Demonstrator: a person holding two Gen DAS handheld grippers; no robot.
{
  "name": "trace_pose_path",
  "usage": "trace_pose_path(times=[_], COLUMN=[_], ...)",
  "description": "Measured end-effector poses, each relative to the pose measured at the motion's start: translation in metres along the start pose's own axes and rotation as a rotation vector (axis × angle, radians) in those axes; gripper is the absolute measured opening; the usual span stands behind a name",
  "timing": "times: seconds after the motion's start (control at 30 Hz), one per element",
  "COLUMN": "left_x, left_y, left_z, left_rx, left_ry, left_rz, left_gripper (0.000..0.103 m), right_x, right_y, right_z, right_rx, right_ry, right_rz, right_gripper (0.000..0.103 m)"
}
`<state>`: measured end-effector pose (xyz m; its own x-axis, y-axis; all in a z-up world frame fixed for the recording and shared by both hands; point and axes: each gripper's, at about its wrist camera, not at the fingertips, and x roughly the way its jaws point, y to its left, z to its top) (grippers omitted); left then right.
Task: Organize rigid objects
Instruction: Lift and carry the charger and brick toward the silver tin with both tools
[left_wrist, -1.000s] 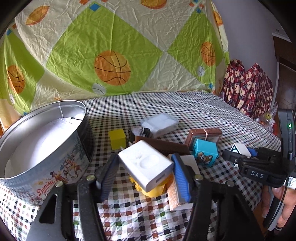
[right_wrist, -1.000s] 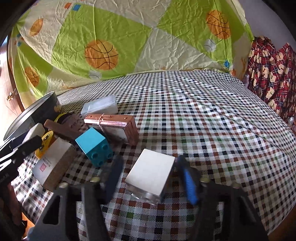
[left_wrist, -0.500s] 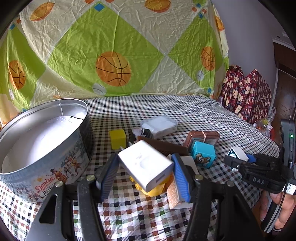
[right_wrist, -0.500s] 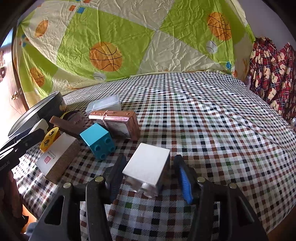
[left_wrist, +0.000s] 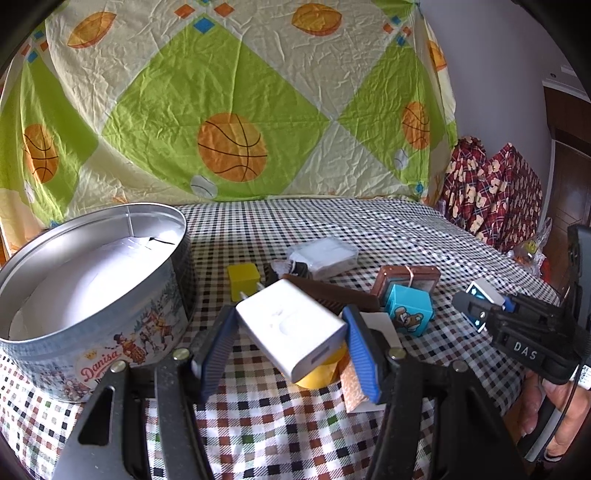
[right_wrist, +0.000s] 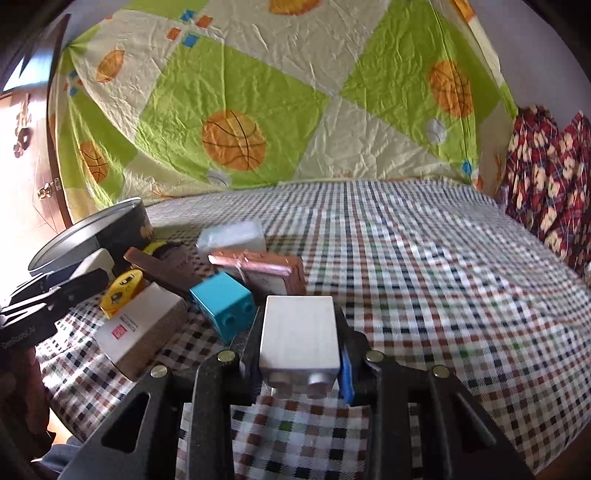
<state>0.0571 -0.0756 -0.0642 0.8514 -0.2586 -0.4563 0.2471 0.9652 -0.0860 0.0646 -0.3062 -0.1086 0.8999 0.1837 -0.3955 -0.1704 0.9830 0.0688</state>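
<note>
A: Closing in fully now, the right gripper (right_wrist: 300, 345) has gone from standing either side of the white block (right_wrist: 299, 334) a second ago to clenching it, and the block sits squarer between the pads.

B: Lifted yet?

A: Hard to say; that view is blurred, though the block's studs seem just clear of the checked cloth (right_wrist: 424, 280).

B: And the left gripper (left_wrist: 290, 341)?

A: Unchanged, gripping the white charger (left_wrist: 291, 328) above the clutter, beside the round tin (left_wrist: 92, 332).

B: So both hands are loaded, and the tin, holding only white paper, looks the likely place for both.
</note>
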Motion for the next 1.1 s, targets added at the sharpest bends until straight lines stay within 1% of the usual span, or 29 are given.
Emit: trace_pose_path(times=[0.23,0.3,0.57,0.67,0.87,1.0,1.1], left_x=[-0.008,-0.011,-0.018,-0.018,-0.021,-0.022,-0.024], left_y=[0.010,0.014,0.032,0.036,0.032,0.031,0.031], left_z=[0.000,0.002,0.006,0.006,0.005,0.004,0.004], left_rx=[-0.010,-0.013,-0.030,-0.043,-0.022,-0.019,-0.023], left_ry=[-0.033,-0.048,-0.093,-0.098,-0.122,-0.120,-0.132], left_rz=[0.033,0.048,0.106,0.104,0.125,0.121,0.124], left_gripper=[0.059,0.059,0.059,0.059,0.059,0.059,0.059], right_x=[-0.007,-0.007,0.000,-0.002,-0.004,-0.004,-0.008], right_y=[0.010,0.012,0.017,0.014,0.021,0.024,0.021], right_z=[0.013,0.015,0.021,0.020,0.020,0.020,0.019], right_rx=[-0.009,-0.011,-0.015,0.000,-0.012,-0.016,-0.001], right_ry=[-0.102,-0.118,-0.124,-0.138,-0.159,-0.166,-0.193], right_rz=[0.000,-0.002,0.004,0.006,0.009,0.013,0.012], right_gripper=[0.034,0.034,0.034,0.034,0.034,0.034,0.034])
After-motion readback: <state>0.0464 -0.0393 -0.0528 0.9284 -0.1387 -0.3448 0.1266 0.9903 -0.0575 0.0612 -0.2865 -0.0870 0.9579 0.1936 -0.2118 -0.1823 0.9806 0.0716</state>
